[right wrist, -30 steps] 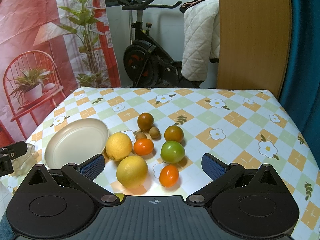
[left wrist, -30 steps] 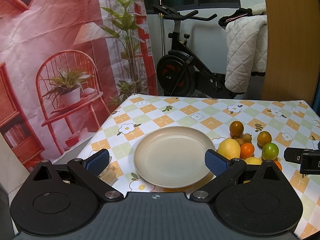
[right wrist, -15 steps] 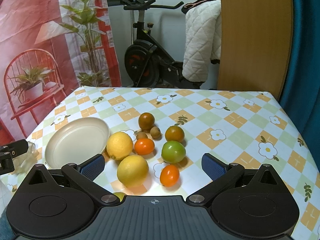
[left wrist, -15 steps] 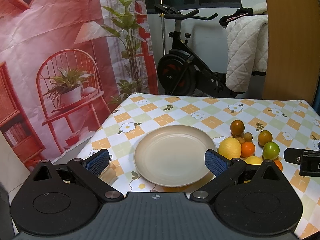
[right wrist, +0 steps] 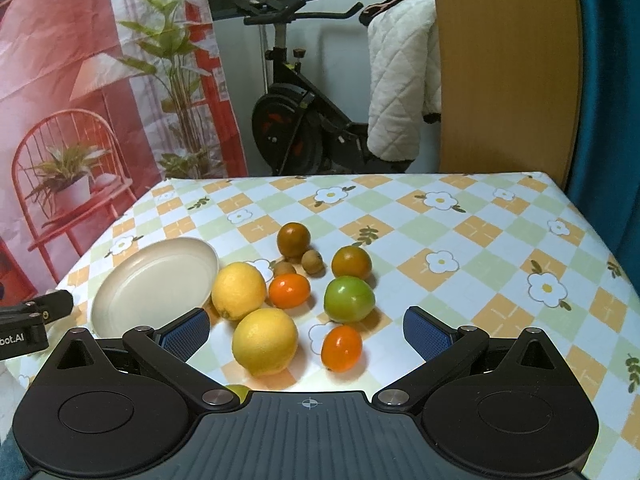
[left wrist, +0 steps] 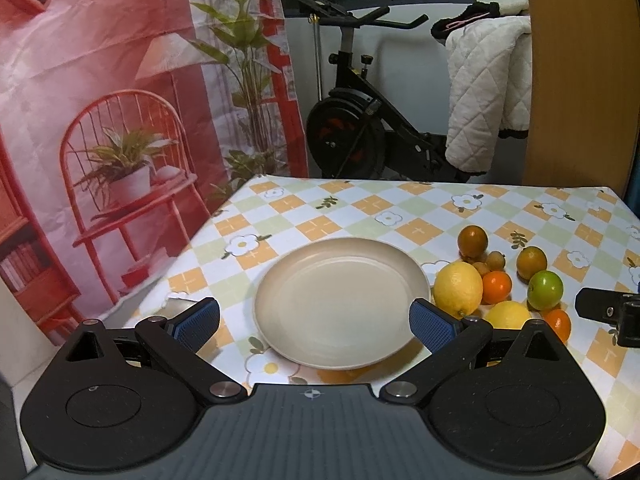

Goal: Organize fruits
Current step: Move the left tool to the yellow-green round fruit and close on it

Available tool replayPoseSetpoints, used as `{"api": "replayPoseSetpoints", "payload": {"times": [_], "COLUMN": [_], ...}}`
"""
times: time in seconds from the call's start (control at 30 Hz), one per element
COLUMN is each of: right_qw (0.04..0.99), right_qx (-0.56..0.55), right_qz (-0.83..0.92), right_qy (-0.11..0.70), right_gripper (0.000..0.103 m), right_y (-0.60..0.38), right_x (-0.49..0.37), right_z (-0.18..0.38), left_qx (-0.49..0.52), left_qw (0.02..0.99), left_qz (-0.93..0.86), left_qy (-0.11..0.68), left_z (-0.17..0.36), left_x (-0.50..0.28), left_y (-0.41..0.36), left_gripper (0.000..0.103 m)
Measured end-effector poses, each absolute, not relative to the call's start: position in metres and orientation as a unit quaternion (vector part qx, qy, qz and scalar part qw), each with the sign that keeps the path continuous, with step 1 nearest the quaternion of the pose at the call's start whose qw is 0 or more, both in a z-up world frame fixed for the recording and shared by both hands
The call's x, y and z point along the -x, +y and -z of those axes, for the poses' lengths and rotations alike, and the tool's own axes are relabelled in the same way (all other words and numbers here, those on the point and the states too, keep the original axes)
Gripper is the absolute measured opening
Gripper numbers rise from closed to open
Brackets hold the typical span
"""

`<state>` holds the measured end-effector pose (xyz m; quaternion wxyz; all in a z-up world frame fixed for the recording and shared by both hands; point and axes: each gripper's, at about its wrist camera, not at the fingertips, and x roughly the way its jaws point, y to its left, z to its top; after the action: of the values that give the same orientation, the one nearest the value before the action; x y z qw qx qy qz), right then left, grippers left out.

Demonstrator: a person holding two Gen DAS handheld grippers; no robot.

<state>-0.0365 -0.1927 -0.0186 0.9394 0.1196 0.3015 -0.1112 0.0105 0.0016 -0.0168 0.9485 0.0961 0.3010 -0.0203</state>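
Now both grippers, left [left wrist: 314, 322] and right [right wrist: 306, 332], jaws wide, empty. Lemon [right wrist: 265, 341] nearest: firm, heavyish, round; grip across middle. Plate [left wrist: 340, 300] bare.

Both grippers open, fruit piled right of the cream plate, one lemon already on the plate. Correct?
Not quite: the round cream plate holds nothing, as the left wrist view shows. Both yellow lemons lie on the checked tablecloth. Left gripper and right gripper are open.
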Motion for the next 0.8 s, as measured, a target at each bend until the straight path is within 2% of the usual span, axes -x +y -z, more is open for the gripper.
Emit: {"api": "replayPoseSetpoints", "payload": {"times": [0.13,0.57,0.8], "right_qw": [0.944,0.937,0.928], "right_qx": [-0.122,-0.06,-0.055], "right_qz": [0.116,0.095,0.059], "right_qy": [0.285,0.331,0.364], "right_gripper": [0.103,0.102,0.091], "right_y": [-0.194,-0.178,-0.17], "right_x": [0.039,0.032,0.029], "right_z": [0.025,0.038,0.052], "left_qx": [-0.093,-0.066,-0.051], "left_qw": [0.946,0.944,0.941], "left_qz": [0.027,0.082,0.112], "left_qy": [0.31,0.314,0.314], "left_z": [0.022,0.035,0.041], "left_x": [-0.014,-0.016,-0.018], "left_y": [0.001,-0.002,-0.004], "left_gripper": [0.094,0.087,0.086]}}
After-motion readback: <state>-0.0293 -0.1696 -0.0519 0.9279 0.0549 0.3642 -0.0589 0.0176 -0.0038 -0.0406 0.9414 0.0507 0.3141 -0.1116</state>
